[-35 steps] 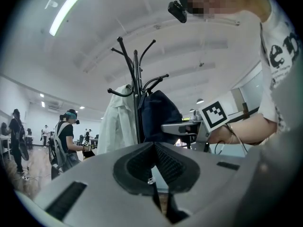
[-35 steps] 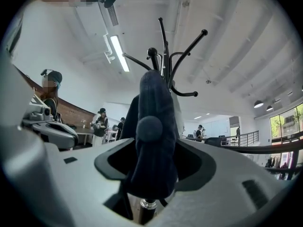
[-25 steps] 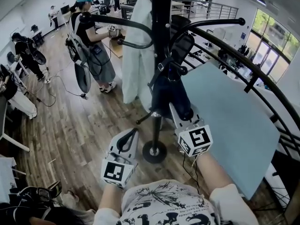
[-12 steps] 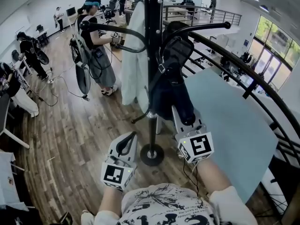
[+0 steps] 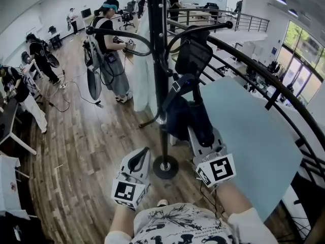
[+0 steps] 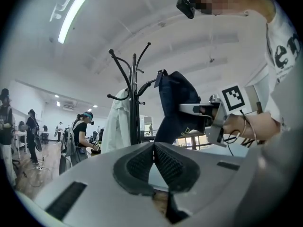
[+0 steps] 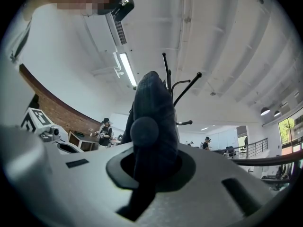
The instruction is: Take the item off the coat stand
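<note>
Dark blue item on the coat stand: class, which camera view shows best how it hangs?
The head view: the dark blue item shows hanging on the coat stand, the right gripper shut on it. The left gripper view shows its side; the right gripper view only close-up fabric.

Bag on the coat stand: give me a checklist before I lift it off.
1. Right claw gripping bag: ok, shut on its cloth.
2. Left claw free: ok, shut and empty.
3. Bag off the stand: not ok, it hangs from a hook arm.
4. Strap free to slip off the hook: cannot tell.
5. White coat clear of bag: ok, on the stand's other side.
</note>
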Available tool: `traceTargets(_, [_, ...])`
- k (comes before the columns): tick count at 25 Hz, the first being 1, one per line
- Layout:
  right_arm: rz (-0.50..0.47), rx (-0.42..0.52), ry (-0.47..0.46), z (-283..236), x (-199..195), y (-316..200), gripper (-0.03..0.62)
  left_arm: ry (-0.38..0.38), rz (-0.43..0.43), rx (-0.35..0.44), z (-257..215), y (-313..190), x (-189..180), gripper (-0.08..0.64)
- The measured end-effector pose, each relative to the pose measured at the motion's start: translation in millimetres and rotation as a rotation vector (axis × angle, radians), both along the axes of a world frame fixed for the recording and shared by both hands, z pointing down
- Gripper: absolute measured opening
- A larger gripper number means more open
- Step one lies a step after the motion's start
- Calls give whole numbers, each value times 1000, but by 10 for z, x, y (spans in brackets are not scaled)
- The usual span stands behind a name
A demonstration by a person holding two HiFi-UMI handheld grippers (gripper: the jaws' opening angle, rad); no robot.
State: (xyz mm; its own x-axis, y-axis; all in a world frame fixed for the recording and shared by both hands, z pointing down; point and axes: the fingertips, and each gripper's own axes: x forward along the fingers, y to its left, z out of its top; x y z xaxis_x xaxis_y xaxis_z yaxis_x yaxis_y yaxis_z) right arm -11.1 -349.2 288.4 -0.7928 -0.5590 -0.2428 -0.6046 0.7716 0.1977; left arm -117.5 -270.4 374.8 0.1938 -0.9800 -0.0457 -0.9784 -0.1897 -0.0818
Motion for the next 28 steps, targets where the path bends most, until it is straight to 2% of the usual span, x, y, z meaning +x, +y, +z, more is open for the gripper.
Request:
traceTargets(7, [5,-68,10,309,423,169,14,-8,-34,4,-112,211,277,5])
traceTargets(16, [7,-192,91,1128,823,382,14,-16,-63,25,-175,428,490,5])
traceTargets(21, [10,-212,114,1297,936,404,14,-12,-79,19,-149,487,596,5])
traceTargets(28, [0,-223,101,1298,1020,479,14,-22,-76,11,-110,585,731,5])
